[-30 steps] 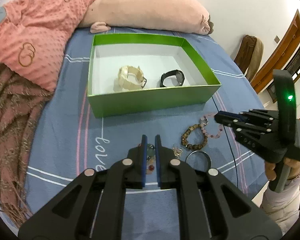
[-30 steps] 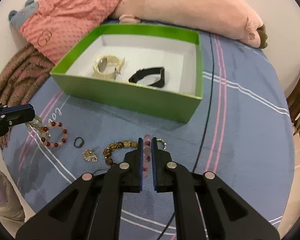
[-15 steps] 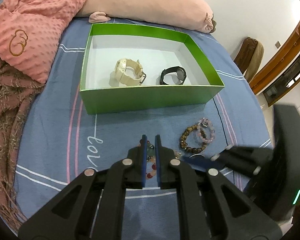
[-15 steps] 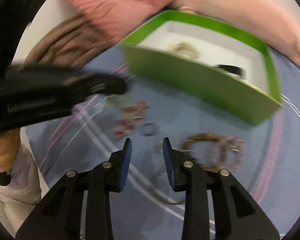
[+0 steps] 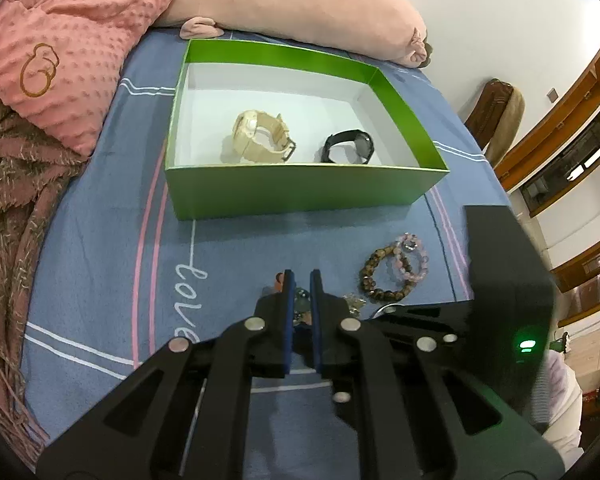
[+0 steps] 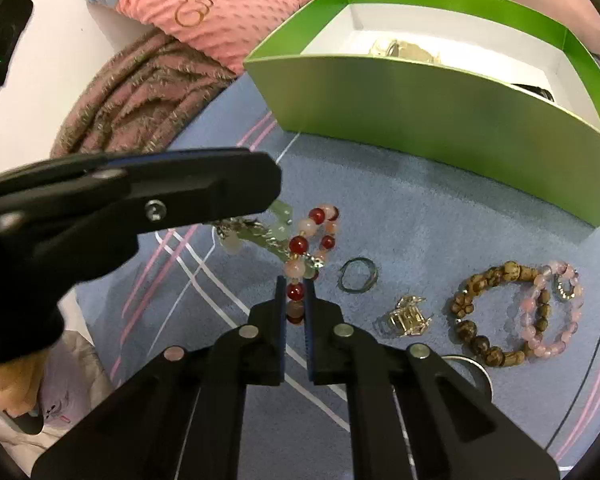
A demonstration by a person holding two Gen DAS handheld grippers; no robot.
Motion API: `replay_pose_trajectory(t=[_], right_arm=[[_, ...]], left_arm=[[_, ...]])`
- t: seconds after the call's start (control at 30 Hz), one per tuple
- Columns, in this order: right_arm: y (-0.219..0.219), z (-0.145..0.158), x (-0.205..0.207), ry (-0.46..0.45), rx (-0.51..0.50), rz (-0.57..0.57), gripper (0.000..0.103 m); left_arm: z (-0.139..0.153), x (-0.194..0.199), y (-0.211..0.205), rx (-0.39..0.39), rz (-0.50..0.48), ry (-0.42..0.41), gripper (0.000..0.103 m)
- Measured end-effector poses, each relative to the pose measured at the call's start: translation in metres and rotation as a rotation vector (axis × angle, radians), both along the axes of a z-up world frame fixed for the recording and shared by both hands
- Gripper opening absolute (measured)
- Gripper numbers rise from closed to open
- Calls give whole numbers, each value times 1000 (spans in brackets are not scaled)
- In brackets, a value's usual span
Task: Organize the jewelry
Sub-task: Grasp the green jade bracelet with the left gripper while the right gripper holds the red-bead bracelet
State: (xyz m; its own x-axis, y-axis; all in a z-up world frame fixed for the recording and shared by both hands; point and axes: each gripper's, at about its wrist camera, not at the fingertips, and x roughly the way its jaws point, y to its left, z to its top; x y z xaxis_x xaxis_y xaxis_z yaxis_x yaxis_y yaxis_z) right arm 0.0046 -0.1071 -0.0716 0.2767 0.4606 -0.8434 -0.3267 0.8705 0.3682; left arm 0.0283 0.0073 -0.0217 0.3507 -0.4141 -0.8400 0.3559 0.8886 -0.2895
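The red and pink bead bracelet lies on the blue bedspread, its loop stretching away from the right gripper, which is clenched on its nearest beads. The left gripper, clenched on green-stone jewelry, overlaps the loop's far-left end

Red-and-pink bead bracelet lies on blue bedspread.

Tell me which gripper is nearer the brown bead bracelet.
Right. The right gripper sits beside the brown bead bracelet, across the gold clip; the left gripper lies farther away.
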Motion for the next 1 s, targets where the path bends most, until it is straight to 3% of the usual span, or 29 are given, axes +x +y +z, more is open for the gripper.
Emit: replay_pose_trajectory(t=[0.5, 0.83, 1.0], right_arm=[[-42, 69, -12, -208, -32, -99, 7], [-74, 69, -7, -219, -68, -181, 7], [-85, 61, -4, -192, -61, -201, 7]], left_arm=[[-7, 4, 4, 32, 29, -1, 8], [-19, -4, -18, 48, -48, 35, 8], [-34, -9, -35, 69, -93, 75, 22]])
